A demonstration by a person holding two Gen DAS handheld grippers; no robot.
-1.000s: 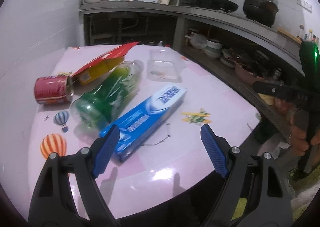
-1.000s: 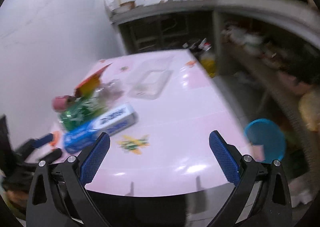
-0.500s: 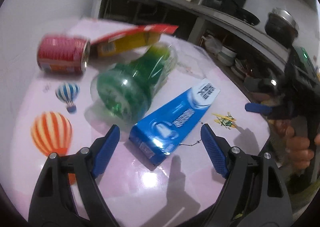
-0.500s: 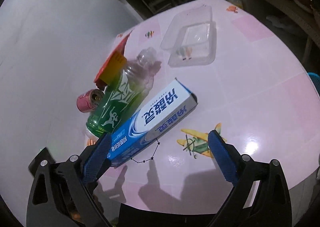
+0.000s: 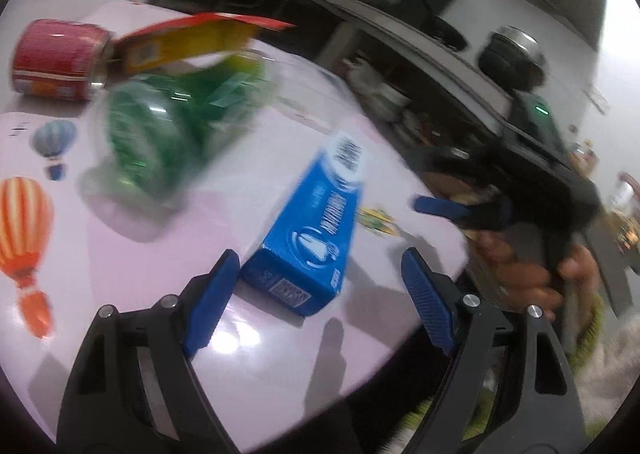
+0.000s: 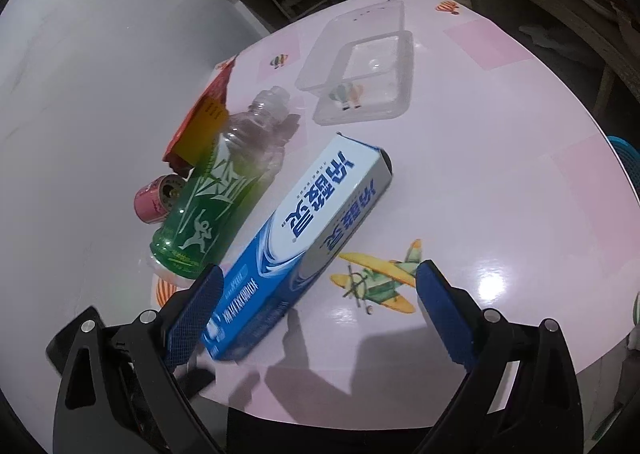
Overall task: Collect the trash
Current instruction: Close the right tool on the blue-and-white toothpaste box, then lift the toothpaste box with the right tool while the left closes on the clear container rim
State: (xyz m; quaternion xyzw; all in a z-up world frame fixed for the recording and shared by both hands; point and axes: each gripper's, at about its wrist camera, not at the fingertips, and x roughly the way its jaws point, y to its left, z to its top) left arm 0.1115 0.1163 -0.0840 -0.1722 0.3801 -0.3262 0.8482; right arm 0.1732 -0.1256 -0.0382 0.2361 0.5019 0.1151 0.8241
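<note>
Left wrist view: the left gripper [image 5: 318, 274] has its fingers spread wide with nothing clamped. The near end of the blue toothpaste box [image 5: 310, 238] lies between them, close to the left pad, but no pad presses on it.

Right wrist view: the right gripper [image 6: 316, 300] also has its fingers wide apart and holds nothing. The toothpaste box [image 6: 304, 242] runs from the left pad toward the far right; contact with that pad cannot be confirmed.

Status of collection: judged not yet begun. All visible trash rests on the pink table [image 6: 500, 182]:
- toothpaste box, near edge, centre;
- green plastic bottle [image 6: 216, 198], lying on its side just left of the box;
- red can [image 6: 158, 200], on its side at the far left, beside the bottle base;
- red and yellow snack wrapper [image 6: 200, 118], beyond the can, against the bottle;
- clear plastic container [image 6: 364, 70] with its lid hinged open, far side, apart from the rest.

A blue bin [image 6: 626, 158] shows partly past the right edge of the table; whether it is the receptacle cannot be told.

Remaining work, as a judgement: every item is still to be picked up. The toothpaste box appears to be the first target, since both grippers point at it.
</note>
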